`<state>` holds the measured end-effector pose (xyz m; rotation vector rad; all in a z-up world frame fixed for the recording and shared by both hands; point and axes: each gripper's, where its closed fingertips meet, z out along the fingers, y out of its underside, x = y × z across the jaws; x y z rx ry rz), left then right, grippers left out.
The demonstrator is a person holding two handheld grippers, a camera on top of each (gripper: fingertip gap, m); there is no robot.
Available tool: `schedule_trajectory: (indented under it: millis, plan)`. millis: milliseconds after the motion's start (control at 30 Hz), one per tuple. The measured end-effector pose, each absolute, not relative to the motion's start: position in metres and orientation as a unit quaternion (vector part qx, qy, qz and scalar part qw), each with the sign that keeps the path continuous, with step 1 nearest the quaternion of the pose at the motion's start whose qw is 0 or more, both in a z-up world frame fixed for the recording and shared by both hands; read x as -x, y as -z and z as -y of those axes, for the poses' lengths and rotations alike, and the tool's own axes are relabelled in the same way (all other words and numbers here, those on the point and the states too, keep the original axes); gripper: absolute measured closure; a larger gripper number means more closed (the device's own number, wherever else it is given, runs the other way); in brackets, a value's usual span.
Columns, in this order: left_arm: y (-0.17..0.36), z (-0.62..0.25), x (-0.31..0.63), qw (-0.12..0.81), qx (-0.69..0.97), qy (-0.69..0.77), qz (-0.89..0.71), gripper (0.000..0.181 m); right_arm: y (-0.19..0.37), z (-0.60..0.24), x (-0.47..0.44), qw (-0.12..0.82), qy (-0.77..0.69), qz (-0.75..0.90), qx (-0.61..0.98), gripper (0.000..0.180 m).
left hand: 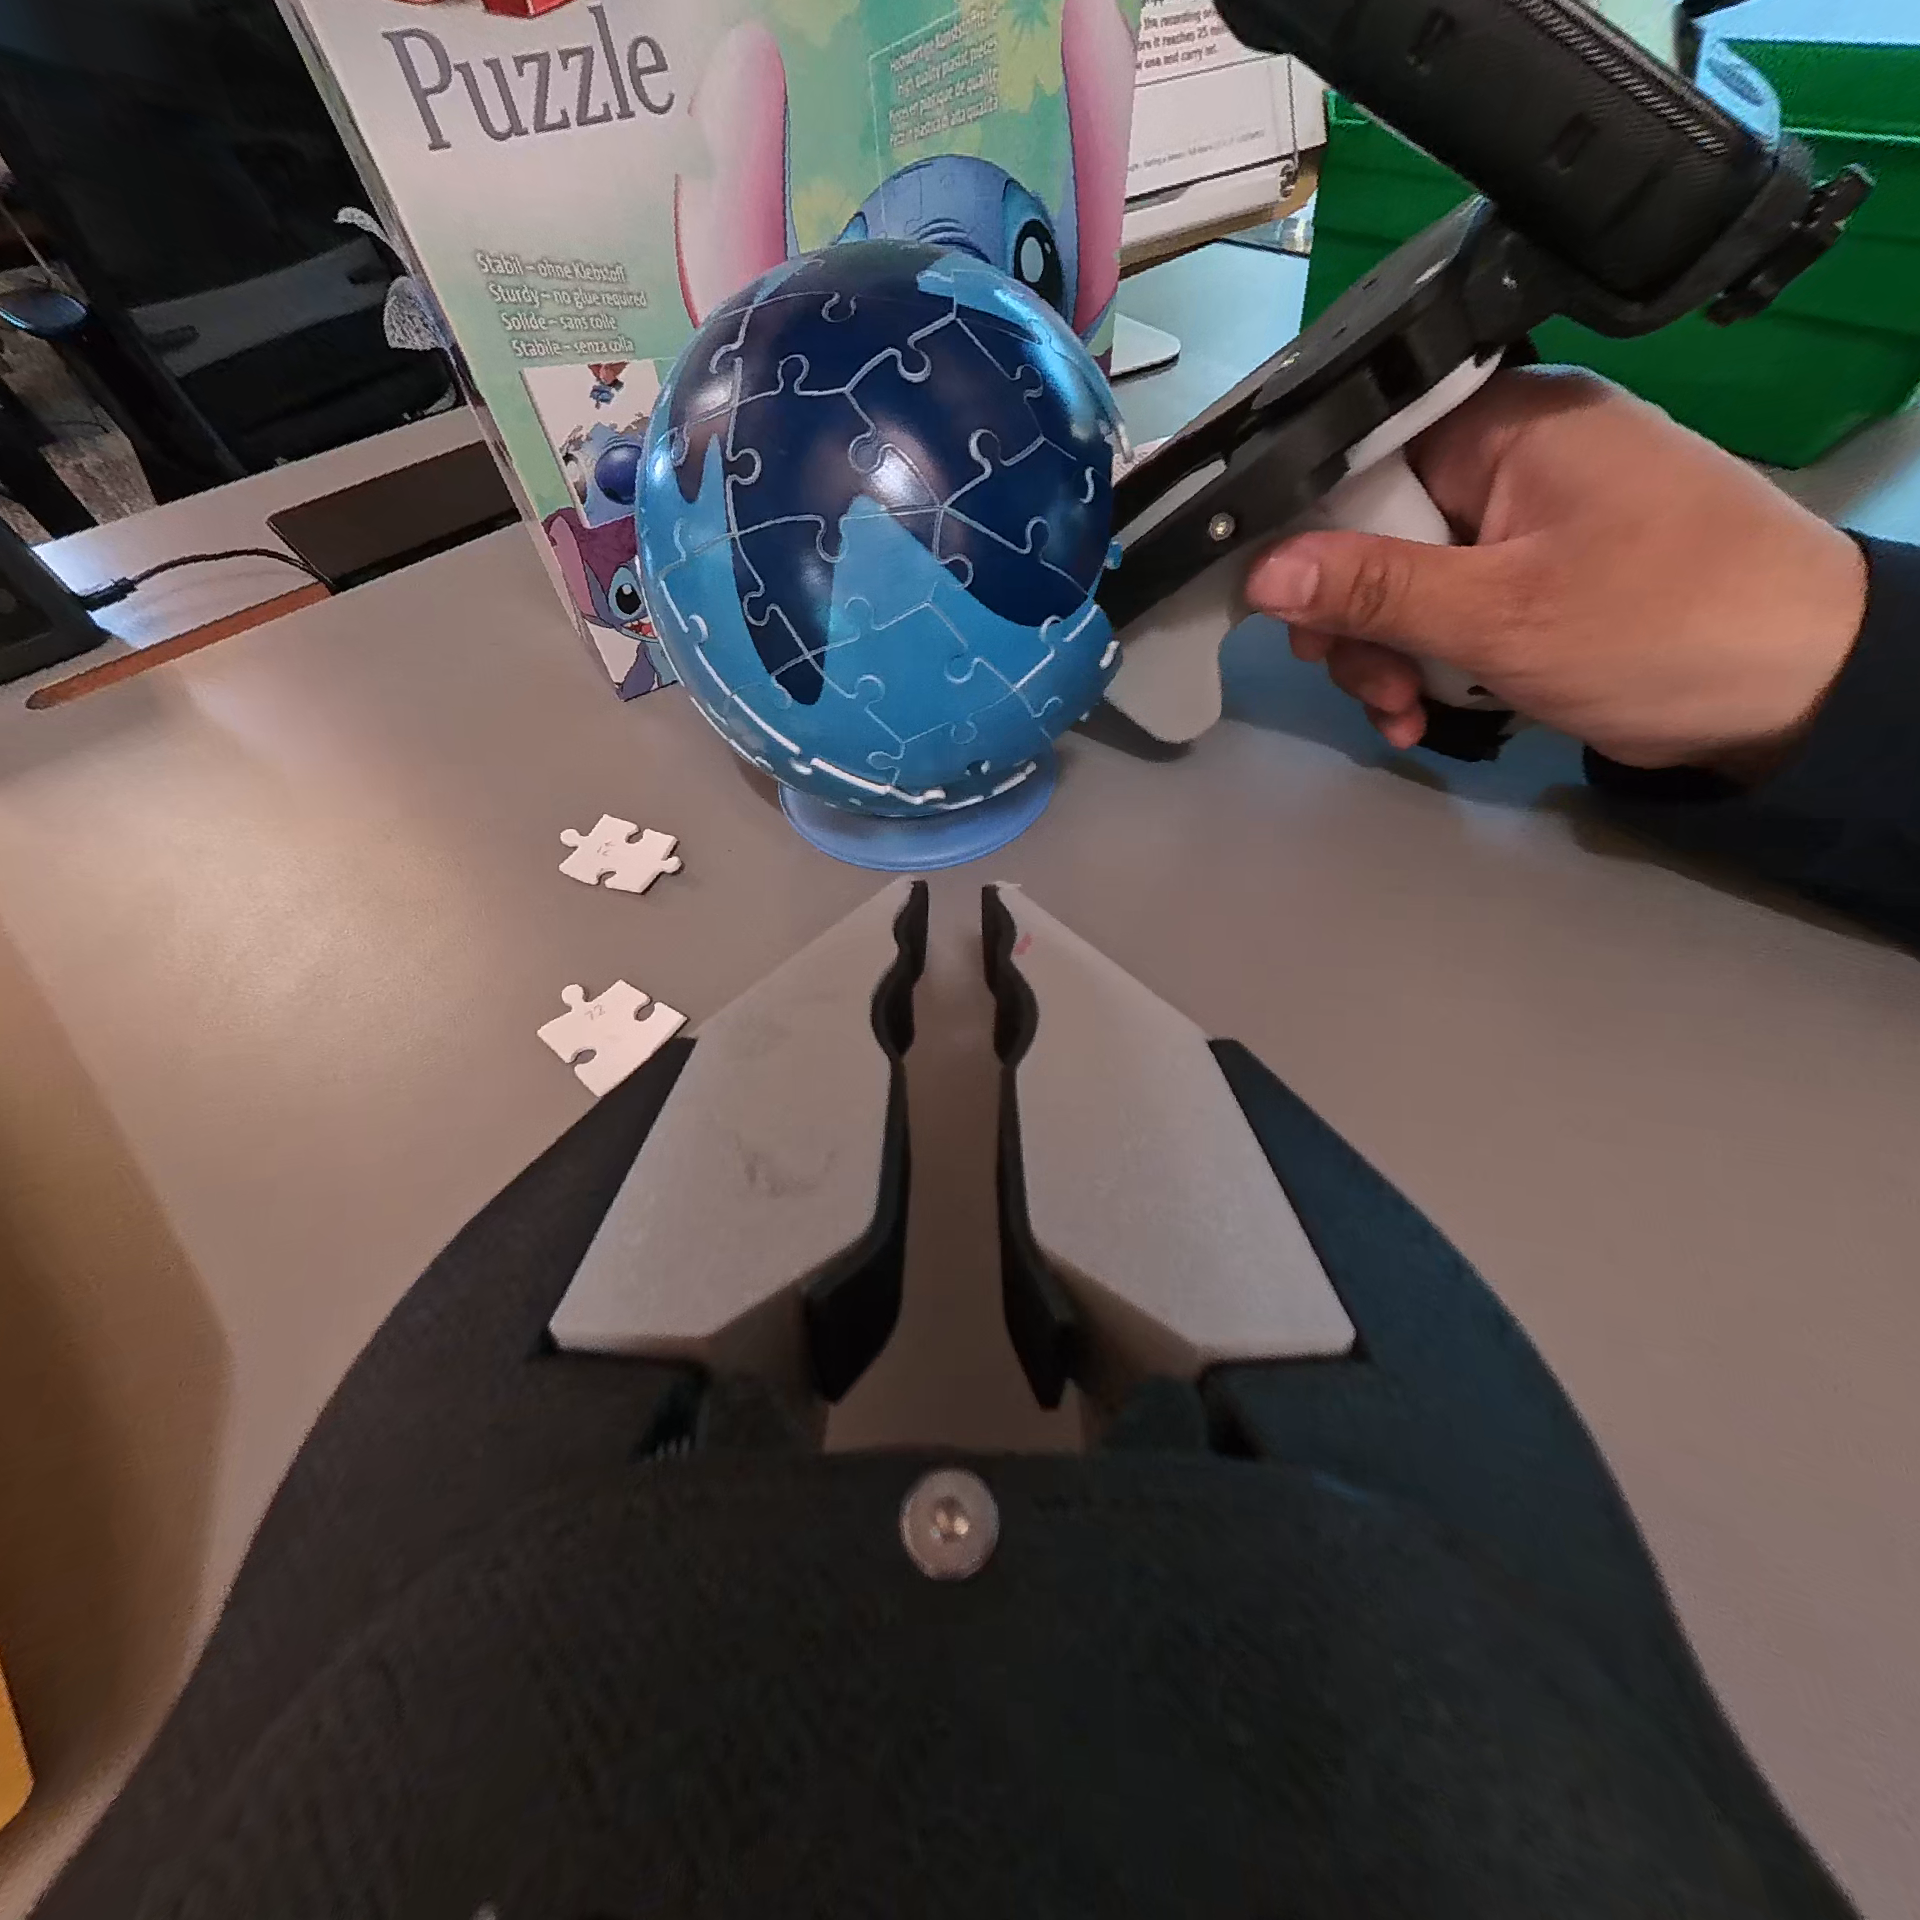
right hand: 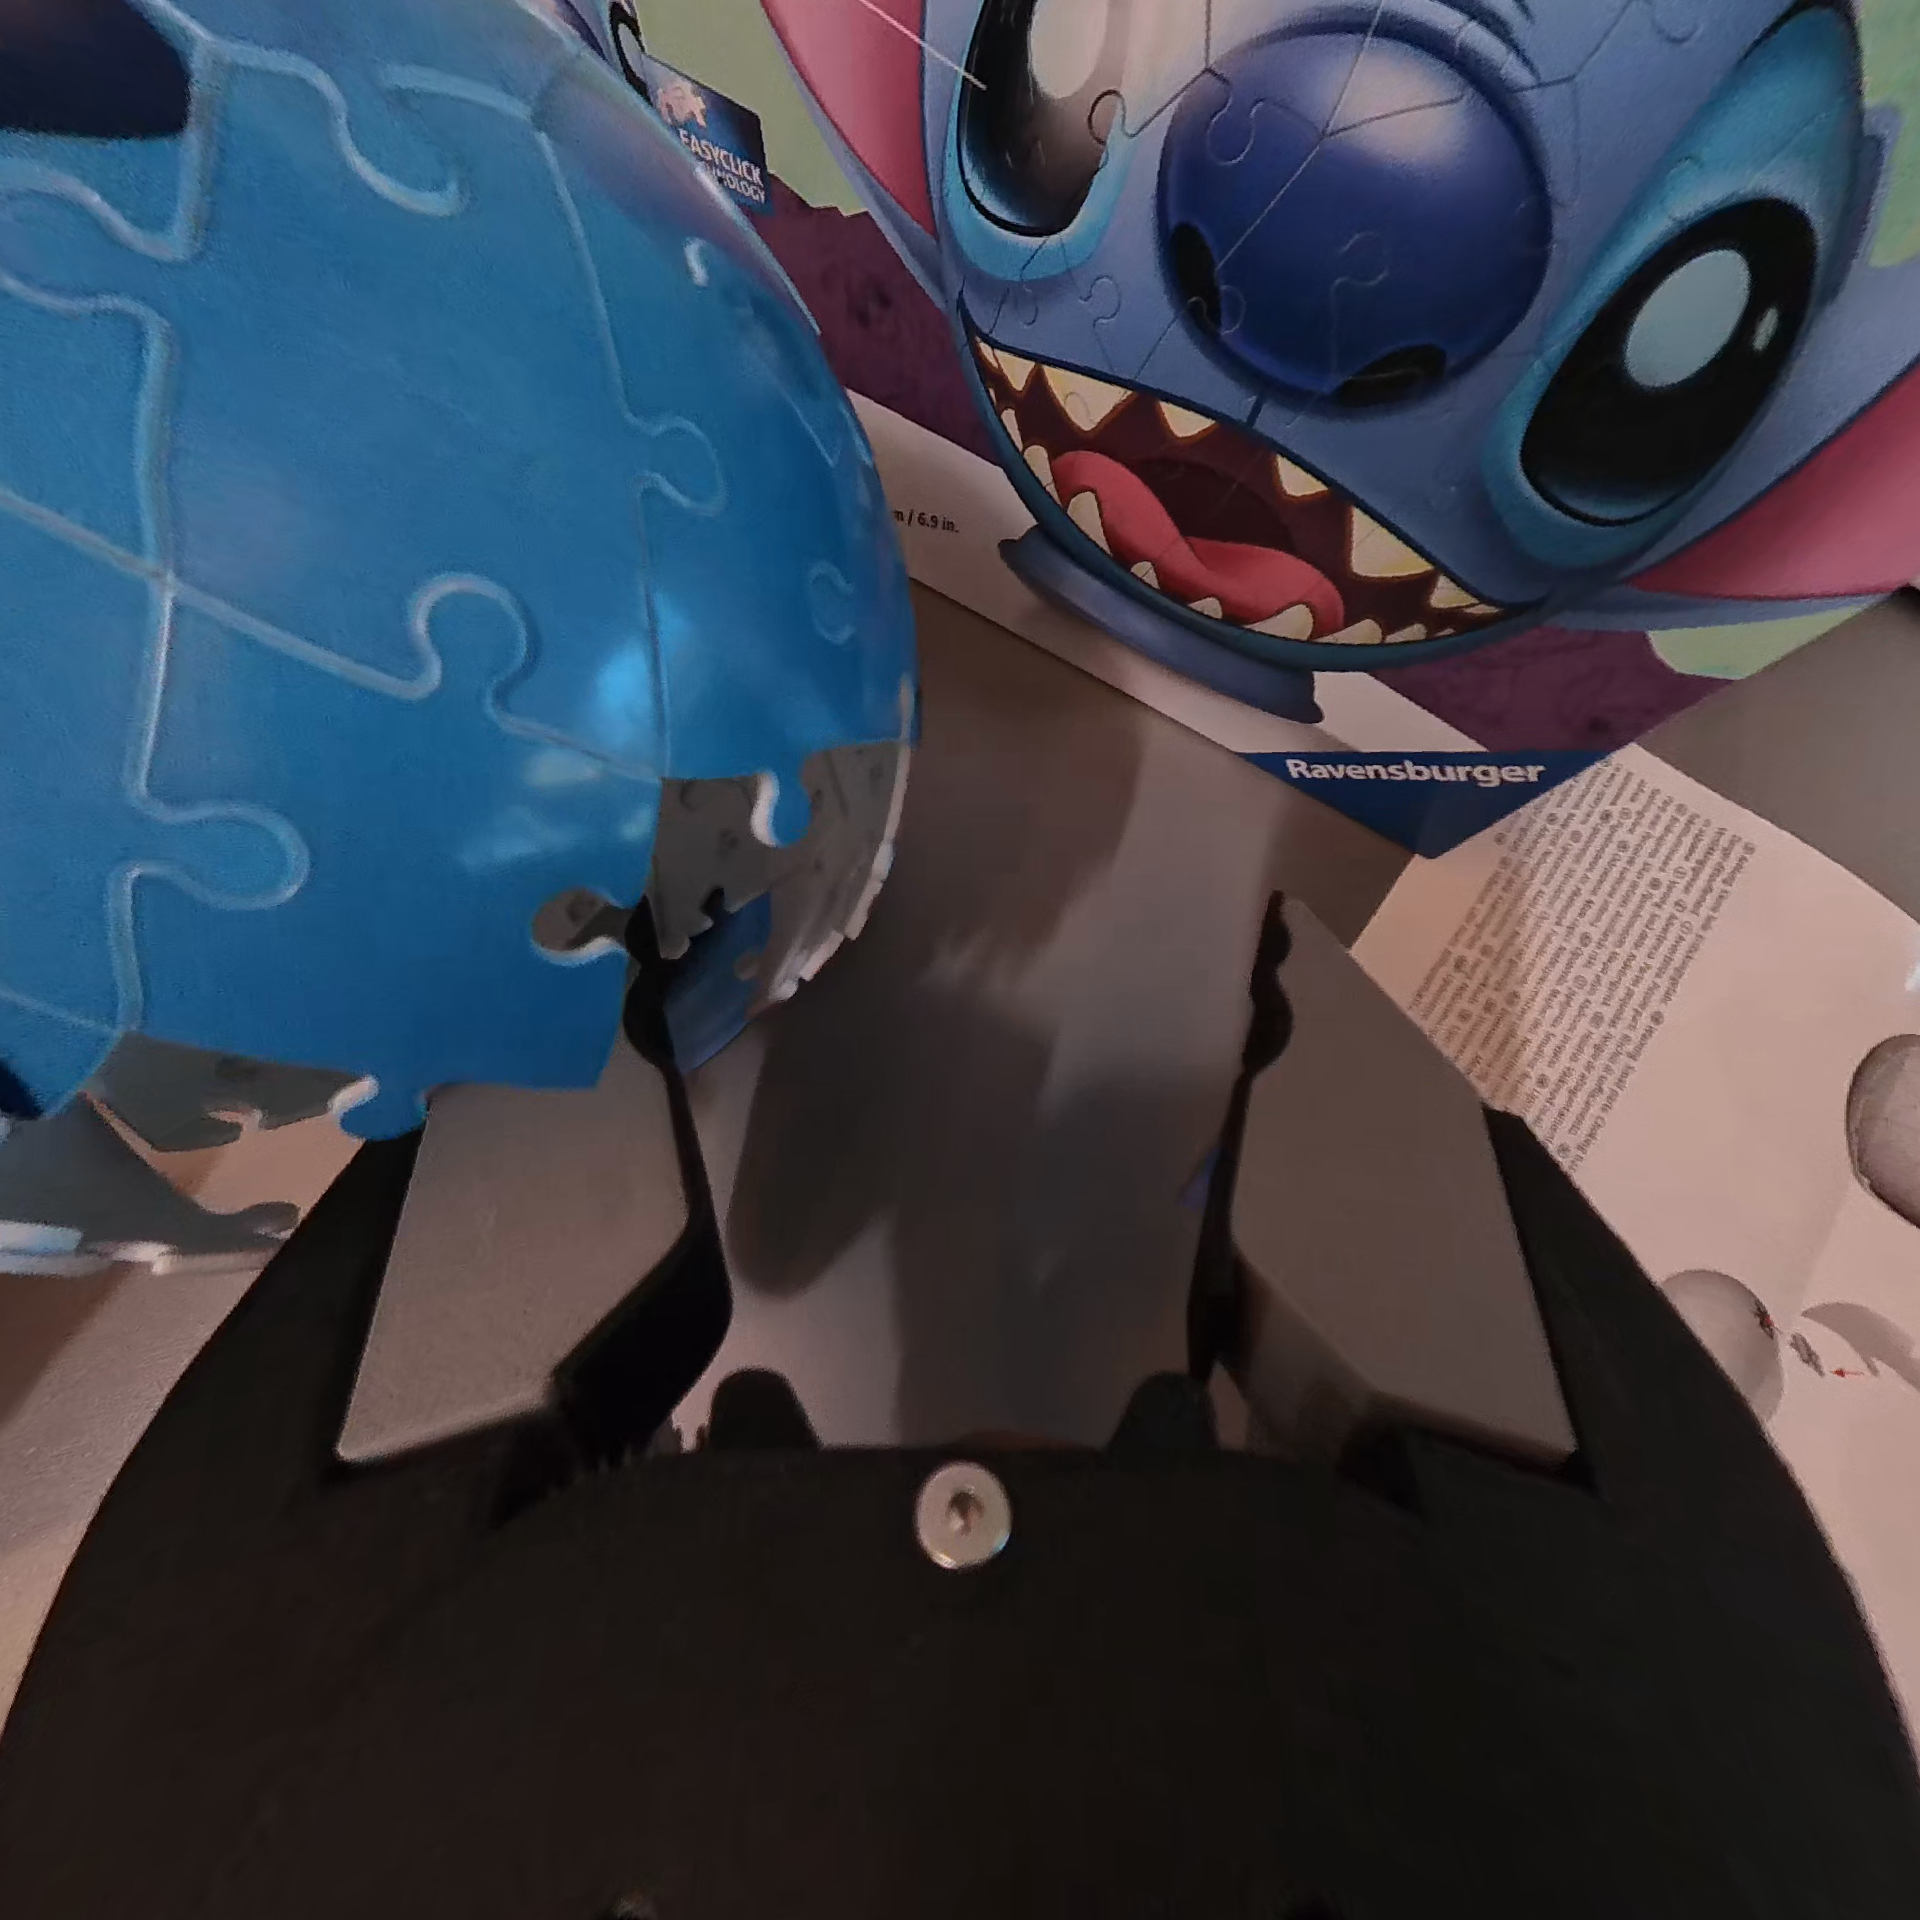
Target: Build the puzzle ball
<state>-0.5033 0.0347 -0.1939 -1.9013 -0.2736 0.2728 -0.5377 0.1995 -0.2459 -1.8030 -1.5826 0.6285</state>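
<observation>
The blue puzzle ball (left hand: pixel 873 540) sits tilted on its blue ring stand (left hand: pixel 914 831) on the grey table. Two loose white-backed puzzle pieces (left hand: pixel 620 852) (left hand: pixel 611 1034) lie left of the stand. My left gripper (left hand: pixel 951 894) is empty, its fingers almost together, just short of the stand. My right gripper (right hand: pixel 956 935) is open beside the ball (right hand: pixel 364 520). Its left finger (right hand: pixel 649 966) reaches into the gap at the ball's open edge. It shows in the left wrist view (left hand: pixel 1143 644), held by a hand (left hand: pixel 1558 582) against the ball's right side.
The puzzle box (left hand: pixel 623 208) stands upright right behind the ball and fills the right wrist view (right hand: pixel 1351 312). A printed leaflet (right hand: pixel 1662 1039) lies to the right. A green bin (left hand: pixel 1818 260) stands at the back right. A dark flat pad with a cable (left hand: pixel 395 530) lies at the back left.
</observation>
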Motion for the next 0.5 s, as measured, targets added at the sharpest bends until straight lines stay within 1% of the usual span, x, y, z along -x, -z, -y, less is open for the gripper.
schedule_trajectory:
  millis: [500]
  plan:
    - [0.1939,-0.0356,0.5022,0.567,0.808,-0.113,0.115,0.174,0.2395,-0.1968,0.5321,0.341,-0.232,0.614,0.673,0.075]
